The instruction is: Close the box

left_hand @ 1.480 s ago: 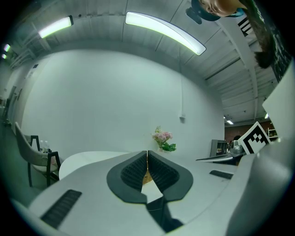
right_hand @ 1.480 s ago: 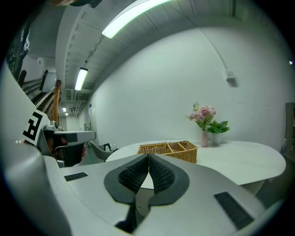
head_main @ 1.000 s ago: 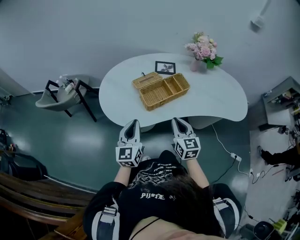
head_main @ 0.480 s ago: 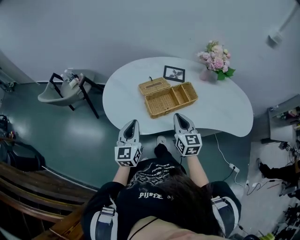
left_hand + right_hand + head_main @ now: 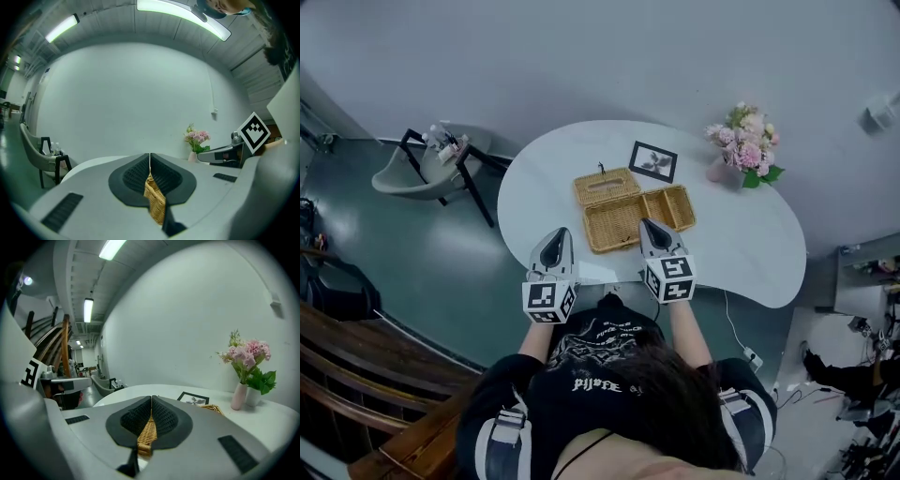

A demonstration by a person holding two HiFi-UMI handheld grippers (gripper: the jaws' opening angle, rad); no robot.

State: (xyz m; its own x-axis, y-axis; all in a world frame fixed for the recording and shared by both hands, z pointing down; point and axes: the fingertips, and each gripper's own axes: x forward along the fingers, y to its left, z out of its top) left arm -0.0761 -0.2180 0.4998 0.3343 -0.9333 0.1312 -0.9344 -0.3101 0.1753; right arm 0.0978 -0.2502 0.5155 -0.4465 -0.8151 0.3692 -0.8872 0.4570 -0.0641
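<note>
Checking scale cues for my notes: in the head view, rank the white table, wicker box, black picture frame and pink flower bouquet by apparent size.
1. White kidney-shaped table, by far the largest.
2. Open woven wicker box.
3. Pink flower bouquet in its vase and black-framed picture: too alike to rank.

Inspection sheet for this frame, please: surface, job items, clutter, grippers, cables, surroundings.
Surface: white table, rounded top.
Job's things: wicker box, its lid open at the far side.
Clutter: picture frame and vase of flowers behind the box.
Grippers: left gripper and right gripper both shut, holding nothing, at the table's near edge.
Cables: white cable on the floor to a power strip.
Surroundings: chair left of the table.
</note>
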